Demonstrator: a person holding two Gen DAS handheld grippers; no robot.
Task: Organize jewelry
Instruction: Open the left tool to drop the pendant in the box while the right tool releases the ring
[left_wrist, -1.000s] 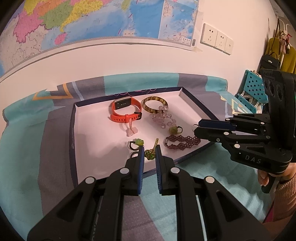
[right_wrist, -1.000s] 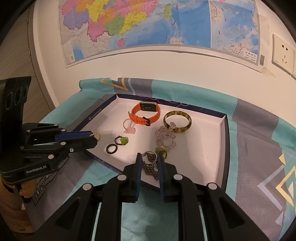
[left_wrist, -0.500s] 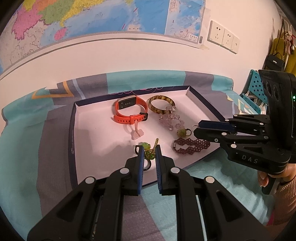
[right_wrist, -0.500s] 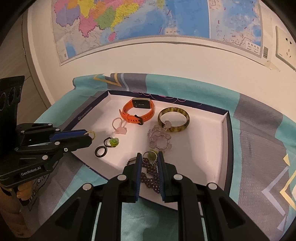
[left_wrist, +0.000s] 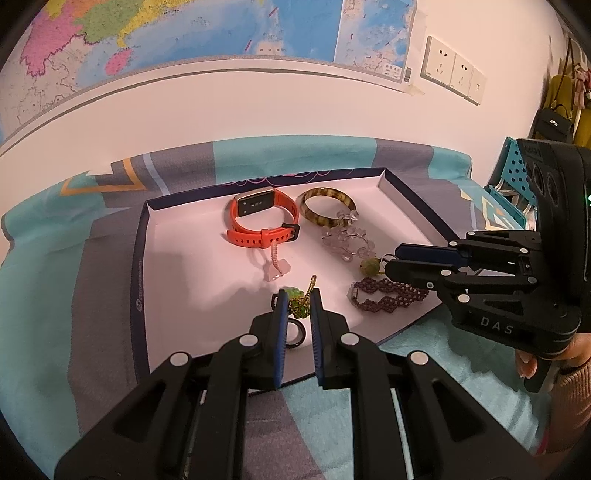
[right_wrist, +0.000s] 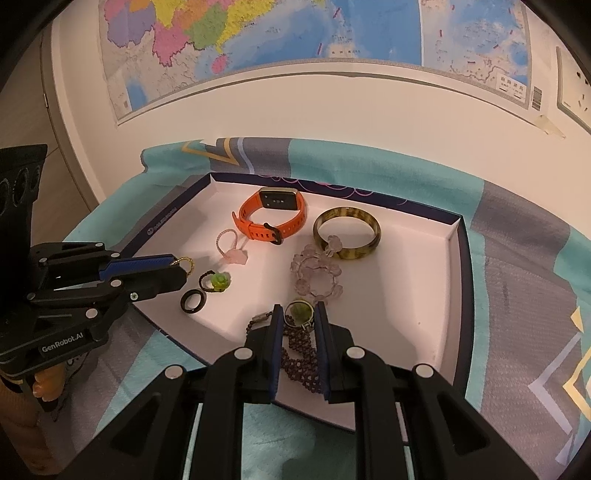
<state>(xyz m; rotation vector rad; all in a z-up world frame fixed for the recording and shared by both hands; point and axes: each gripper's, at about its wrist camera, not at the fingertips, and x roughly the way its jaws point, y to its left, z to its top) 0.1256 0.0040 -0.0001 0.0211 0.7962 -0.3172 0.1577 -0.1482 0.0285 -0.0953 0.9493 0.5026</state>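
Note:
A white tray (left_wrist: 184, 266) (right_wrist: 413, 266) with a navy rim holds an orange watch (left_wrist: 264, 218) (right_wrist: 275, 214), an amber bangle (left_wrist: 327, 205) (right_wrist: 347, 232), a clear bead bracelet (left_wrist: 347, 243) (right_wrist: 317, 275), a pink charm ring (left_wrist: 275, 267) (right_wrist: 231, 247), a purple bead bracelet (left_wrist: 384, 295) (right_wrist: 301, 360), a black ring (left_wrist: 295, 334) (right_wrist: 192, 301) and a green flower ring (right_wrist: 218, 281). My left gripper (left_wrist: 296, 297) (right_wrist: 177, 266) is shut on a gold-chained green charm (left_wrist: 300, 306). My right gripper (right_wrist: 298, 312) (left_wrist: 391, 258) is shut on a green bead ring (right_wrist: 299, 312) (left_wrist: 370, 266).
The tray lies on a teal and grey cloth (left_wrist: 74, 295) (right_wrist: 517, 258) against a white wall with a map (right_wrist: 295, 33). A blue perforated crate (left_wrist: 517, 177) stands at the right. Wall sockets (left_wrist: 452, 70) sit above it.
Both grippers have moved forward over the tray's near edge with their pieces still held. The tray's contents lie as before.

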